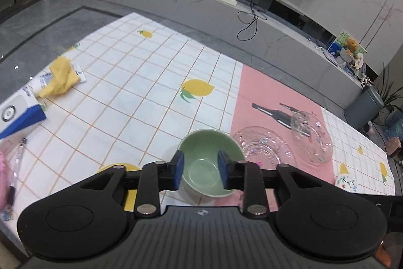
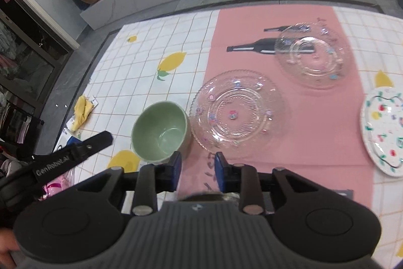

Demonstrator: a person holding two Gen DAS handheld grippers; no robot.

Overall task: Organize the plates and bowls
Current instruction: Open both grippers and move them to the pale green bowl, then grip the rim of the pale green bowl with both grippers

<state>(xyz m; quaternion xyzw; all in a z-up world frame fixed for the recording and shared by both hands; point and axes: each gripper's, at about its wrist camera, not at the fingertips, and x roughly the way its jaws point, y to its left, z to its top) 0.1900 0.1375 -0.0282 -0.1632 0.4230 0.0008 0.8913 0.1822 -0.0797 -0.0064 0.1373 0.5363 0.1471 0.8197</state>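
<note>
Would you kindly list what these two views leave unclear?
- Green bowl: near rim hidden behind left gripper in the left wrist view.
- Patterned plate: cut off by the right wrist view's edge.
- Dark object behind right gripper: blurred, mostly hidden.

You've a pale green bowl (image 2: 161,130), clear glass plates with pastel flowers (image 2: 236,112), and a lemon-print checked cloth (image 1: 141,82).

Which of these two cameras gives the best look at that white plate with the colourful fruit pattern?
The right wrist view: the painted plate shows most of its face and pattern at the right edge. In the left wrist view the same plate is only a small sliver beyond the left gripper's arm.
</note>
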